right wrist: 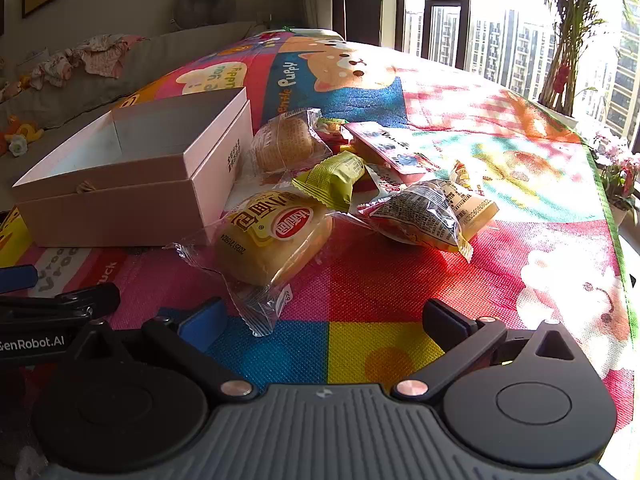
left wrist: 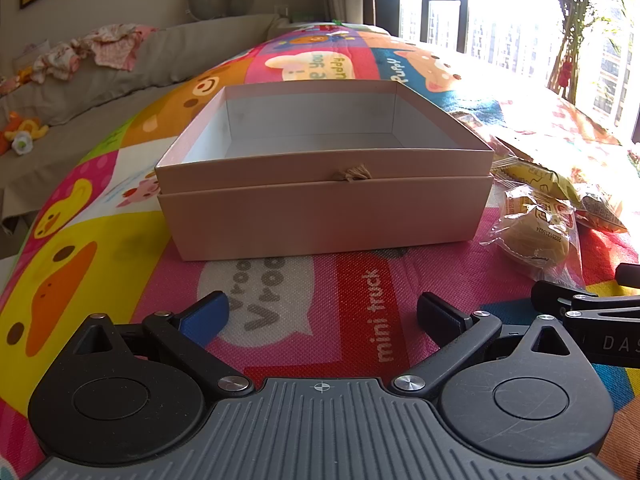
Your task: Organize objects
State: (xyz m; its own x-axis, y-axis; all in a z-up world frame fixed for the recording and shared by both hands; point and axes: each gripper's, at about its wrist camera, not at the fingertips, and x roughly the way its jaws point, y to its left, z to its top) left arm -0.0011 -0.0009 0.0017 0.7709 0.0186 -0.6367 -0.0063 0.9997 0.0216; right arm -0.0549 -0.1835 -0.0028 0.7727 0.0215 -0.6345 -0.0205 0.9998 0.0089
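Pink box [left wrist: 324, 208] sat on the cartoon play mat [left wrist: 360, 312], open top up, long side running across the left wrist view, its knotted cord tab [left wrist: 351, 173] facing that camera. It appeared to rest in its own lid; interior white and bare as far as could be seen.

Snack pile lay just to the box's right. Nearest: wrapped bun [right wrist: 276, 236] in clear film with a red and yellow label, long axis slanting from lower left to upper right, one crimped end pointing toward the right gripper [right wrist: 326, 320]. Behind it a green packet [right wrist: 334, 178], a second wrapped bun [right wrist: 286, 144] against the box's side, a flat pink packet [right wrist: 390, 148], and a clear packet with printed text [right wrist: 420, 214].

Left gripper [left wrist: 322, 312] hovered short of the box, jaws spread wide, nothing between them. Right gripper likewise spread and empty, the bun wrapper's tail lying close to its left finger.

Hard to read: far packets overlapped; in the left wrist view the pile was washed out by window glare and cut by the frame edge.

Around: grey sofa [left wrist: 160, 64] with crumpled clothes [left wrist: 108, 50], potted plant [right wrist: 568, 40] by the window.
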